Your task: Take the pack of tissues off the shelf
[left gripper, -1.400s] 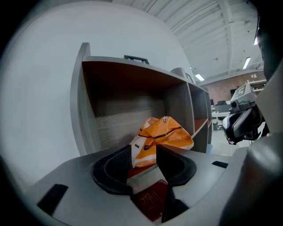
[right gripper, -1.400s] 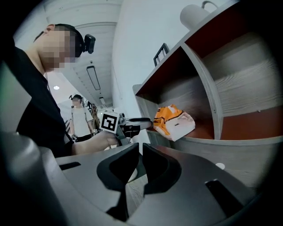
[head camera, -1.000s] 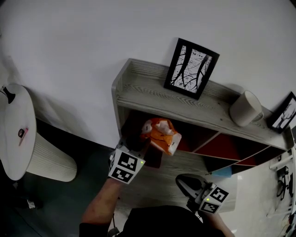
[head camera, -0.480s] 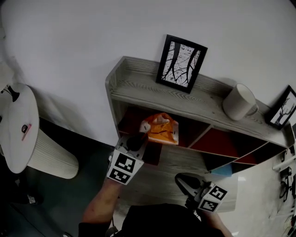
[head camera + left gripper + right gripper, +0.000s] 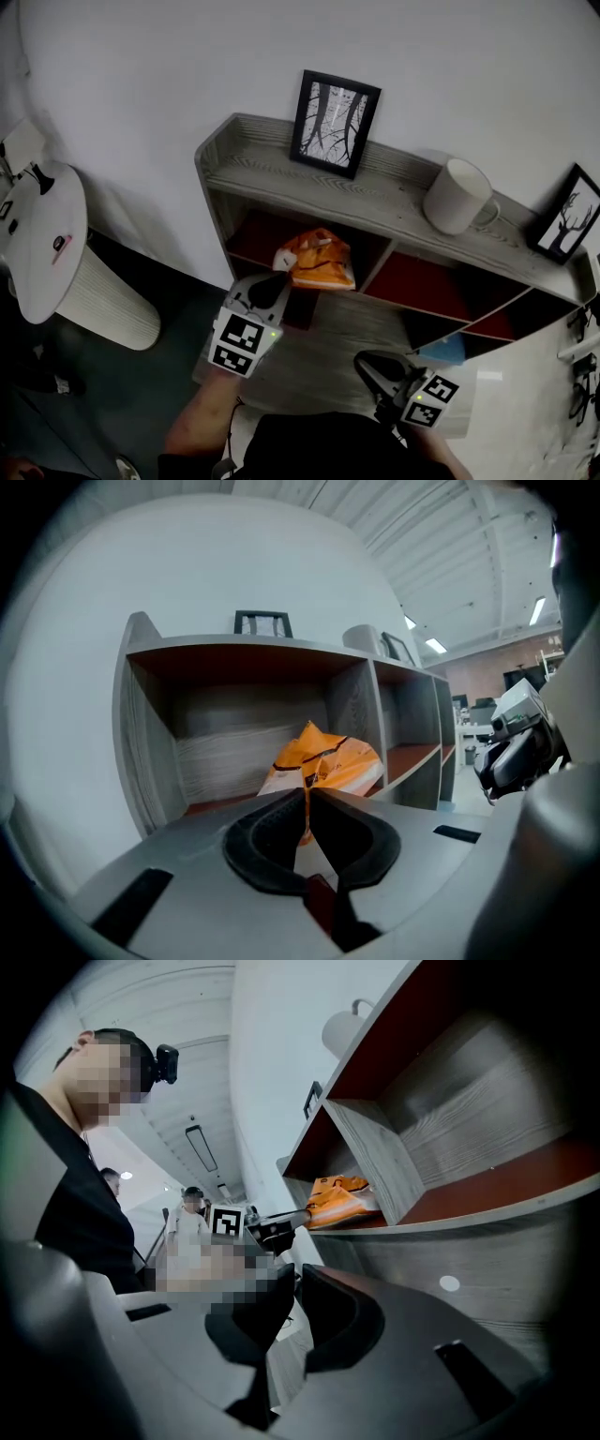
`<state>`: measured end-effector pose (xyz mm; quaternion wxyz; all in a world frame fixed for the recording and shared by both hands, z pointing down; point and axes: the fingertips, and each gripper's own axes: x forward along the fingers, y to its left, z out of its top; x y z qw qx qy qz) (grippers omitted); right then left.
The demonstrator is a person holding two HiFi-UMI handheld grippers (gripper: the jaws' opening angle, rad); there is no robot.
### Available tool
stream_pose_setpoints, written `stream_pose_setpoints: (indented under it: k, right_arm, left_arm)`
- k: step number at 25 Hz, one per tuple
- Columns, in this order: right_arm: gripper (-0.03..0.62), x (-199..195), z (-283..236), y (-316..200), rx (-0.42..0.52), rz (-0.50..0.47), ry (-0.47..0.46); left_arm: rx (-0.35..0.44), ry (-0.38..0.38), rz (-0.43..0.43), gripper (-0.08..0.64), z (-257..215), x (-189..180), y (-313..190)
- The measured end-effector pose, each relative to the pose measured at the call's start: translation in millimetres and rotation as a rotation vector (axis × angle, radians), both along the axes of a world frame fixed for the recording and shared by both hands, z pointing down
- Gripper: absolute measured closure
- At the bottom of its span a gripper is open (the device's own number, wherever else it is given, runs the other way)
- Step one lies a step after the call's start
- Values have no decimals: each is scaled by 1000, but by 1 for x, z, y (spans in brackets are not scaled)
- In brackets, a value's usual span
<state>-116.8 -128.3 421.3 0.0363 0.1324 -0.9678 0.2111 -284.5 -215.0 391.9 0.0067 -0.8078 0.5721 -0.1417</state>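
Observation:
The orange pack of tissues [image 5: 316, 262] lies at the front of the left compartment of the grey wooden shelf [image 5: 281, 183]; it also shows in the left gripper view [image 5: 328, 761] and the right gripper view [image 5: 341, 1200]. My left gripper [image 5: 275, 284] is at the pack's near left corner. Its jaws have just been closing and now pinch a thin orange edge of the wrapper [image 5: 306, 803]. My right gripper [image 5: 369, 367] hangs low in front of the shelf, right of the pack and apart from it, shut with nothing in it [image 5: 287, 1277].
On top of the shelf stand a framed picture [image 5: 336, 122], a white mug [image 5: 457, 197] and a second frame [image 5: 565, 225]. A round white side table [image 5: 42, 248] is at the left. Something blue [image 5: 448, 349] sits in a lower right compartment. People stand far behind.
The left gripper's jaws went from wide open to closed on the pack's edge. The pack, tilted up a second ago, now lies flatter at the compartment's front. The right gripper shifted a little.

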Motion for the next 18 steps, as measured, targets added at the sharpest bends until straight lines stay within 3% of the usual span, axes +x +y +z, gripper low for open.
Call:
stream_pose_setpoints:
  k: [18]
  right_arm:
    - [566, 121, 4, 6, -30, -106, -44]
  left_arm:
    - [22, 0, -262, 538, -25, 61, 61]
